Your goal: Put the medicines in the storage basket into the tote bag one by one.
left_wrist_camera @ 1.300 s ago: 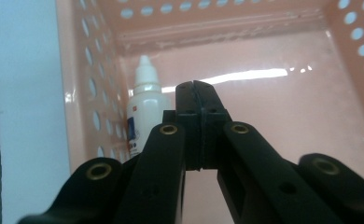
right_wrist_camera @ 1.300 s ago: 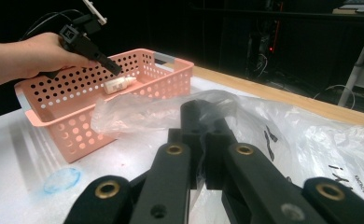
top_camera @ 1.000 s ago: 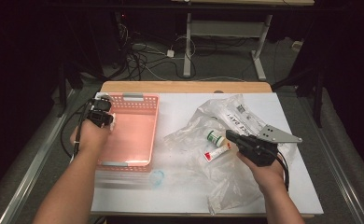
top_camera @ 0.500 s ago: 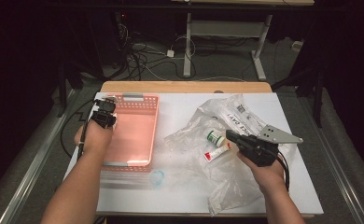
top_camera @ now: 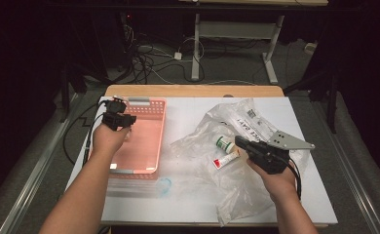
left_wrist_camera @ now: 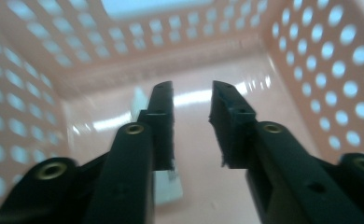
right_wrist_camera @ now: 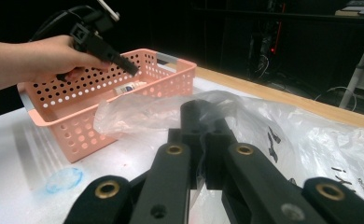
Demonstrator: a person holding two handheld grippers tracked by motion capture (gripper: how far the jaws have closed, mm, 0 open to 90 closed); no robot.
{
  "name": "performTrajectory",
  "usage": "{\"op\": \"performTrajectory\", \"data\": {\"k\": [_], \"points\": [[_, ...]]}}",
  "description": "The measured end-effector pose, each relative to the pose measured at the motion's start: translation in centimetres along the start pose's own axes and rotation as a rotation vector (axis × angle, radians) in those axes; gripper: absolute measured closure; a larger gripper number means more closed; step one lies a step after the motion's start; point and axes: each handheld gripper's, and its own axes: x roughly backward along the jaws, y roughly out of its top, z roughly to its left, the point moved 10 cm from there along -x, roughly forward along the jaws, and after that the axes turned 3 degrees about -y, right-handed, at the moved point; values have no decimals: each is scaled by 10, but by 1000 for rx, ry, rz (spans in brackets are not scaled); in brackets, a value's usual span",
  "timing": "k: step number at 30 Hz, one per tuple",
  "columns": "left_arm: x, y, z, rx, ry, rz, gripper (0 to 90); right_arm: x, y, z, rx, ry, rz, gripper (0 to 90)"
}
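Left gripper (top_camera: pixel 116 118) is held over the pink basket (top_camera: pixel 149 146) at the left of the high view; compared with the earlier frame, its jaws have just been opening, and now a narrow gap is seen between them in the left gripper view, with nothing gripped. A small white item (left_wrist_camera: pixel 166 186) is seen lying on the basket floor, just behind the left jaw, at the lower middle of that view. Right gripper (top_camera: pixel 249 146) is kept in the same place as before, at the right of centre, with its jaws closed on the clear plastic bag (top_camera: pixel 237 185).

One basket and one bag are counted. Two small things are seen by the bag in the high view: a white bottle with a green cap (top_camera: pixel 224 143) and a red and white tube (top_camera: pixel 225 160), just beside each other. A faint blue mark (top_camera: pixel 164 185) is noticed on the white table (top_camera: pixel 188 117) below the basket. Cables and a desk frame are seen on the dark floor at the top.
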Motion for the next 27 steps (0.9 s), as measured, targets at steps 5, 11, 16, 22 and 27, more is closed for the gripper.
{"op": "performTrajectory", "data": {"k": [5, 11, 16, 22, 27], "points": [[-5, -3, 2, 30, 28, 26, 340, 0, 0, 0, -3, 0, 1, 900], [-22, -20, 6, 83, 59, 175, 306, 0, 0, 0, 0, 1, 0, 900], [-34, -33, 2, 117, -2, 252, 431, 0, 0, 0, -3, 0, 0, 900], [-34, -33, 0, 57, 28, 236, 579, 1, 0, -1, -5, 0, -3, 900], [-31, -35, -5, 23, 16, 241, 583, 1, 0, -1, -6, 0, -3, 900]]}}
